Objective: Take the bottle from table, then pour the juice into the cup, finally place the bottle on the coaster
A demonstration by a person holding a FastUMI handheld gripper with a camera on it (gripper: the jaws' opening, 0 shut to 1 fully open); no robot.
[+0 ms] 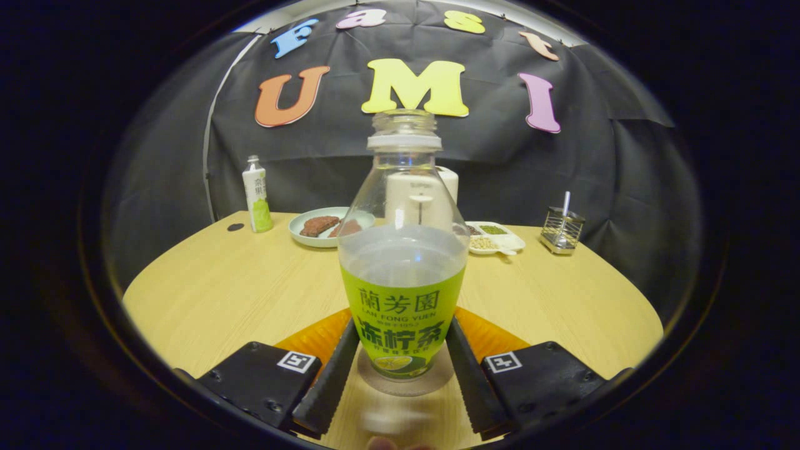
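Clear plastic, uncapped, the bottle (403, 250) stands between the fingers of the claw (400, 369), on an orange coaster (315, 337) showing to either side; whether both fingers press it I cannot tell. Its green label reads "LAN FONG YUEN". With no cap, a tilt or knock could spill juice. Beyond it stand a plate (325, 226) and a second bottle (257, 195).

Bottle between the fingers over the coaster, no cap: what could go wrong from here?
1. The bottle has no cap and still holds liquid; a tilt would spill it onto the table.
2. The gripper fingers flank its base closely; pulling back crooked could drag it off the orange coaster.
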